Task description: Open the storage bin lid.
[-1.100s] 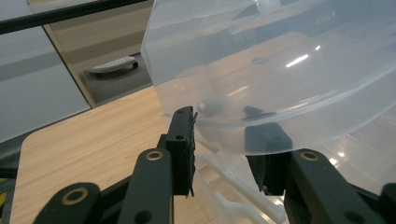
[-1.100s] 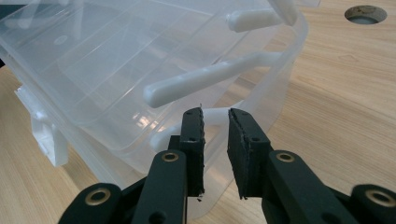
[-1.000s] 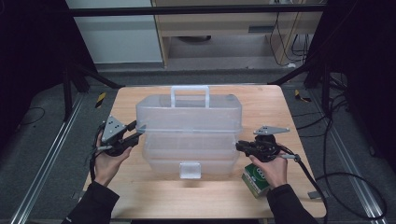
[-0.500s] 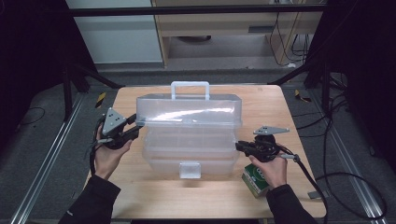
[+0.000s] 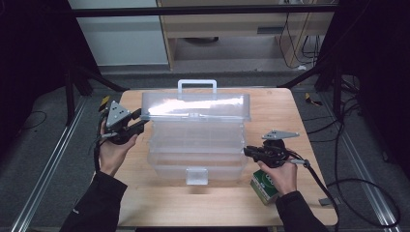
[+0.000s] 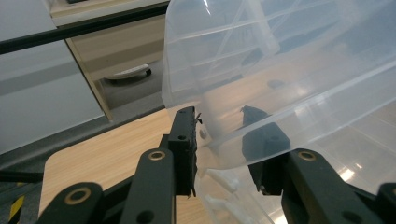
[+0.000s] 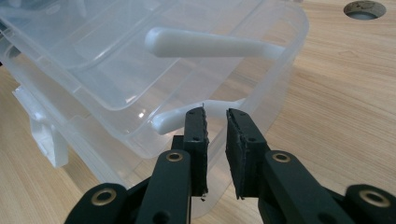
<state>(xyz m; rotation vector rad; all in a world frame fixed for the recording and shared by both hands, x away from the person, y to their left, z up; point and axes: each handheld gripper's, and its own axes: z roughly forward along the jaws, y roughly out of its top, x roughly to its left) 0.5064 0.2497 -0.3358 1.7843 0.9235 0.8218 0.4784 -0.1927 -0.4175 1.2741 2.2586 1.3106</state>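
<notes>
Both grippers: left gripper (image 5: pixel 138 121) pinches lid (image 5: pixel 196 106) edge; right gripper (image 5: pixel 247 152) slightly parted

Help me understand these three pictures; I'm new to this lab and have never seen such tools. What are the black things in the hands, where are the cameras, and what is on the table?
A person holds a hand-operated two-jaw gripper in each hand; there is no robot arm. One camera looks down from above; the other two ride on the grippers and look along their black jaws.

On the wooden table stands a clear plastic storage box with tiered trays and a handle. The left gripper is clamped on the edge of the box's lid, which is lifted. The right gripper sits at the box's right end, its jaws slightly apart around the lower rim. A small green box lies by the right hand.
</notes>
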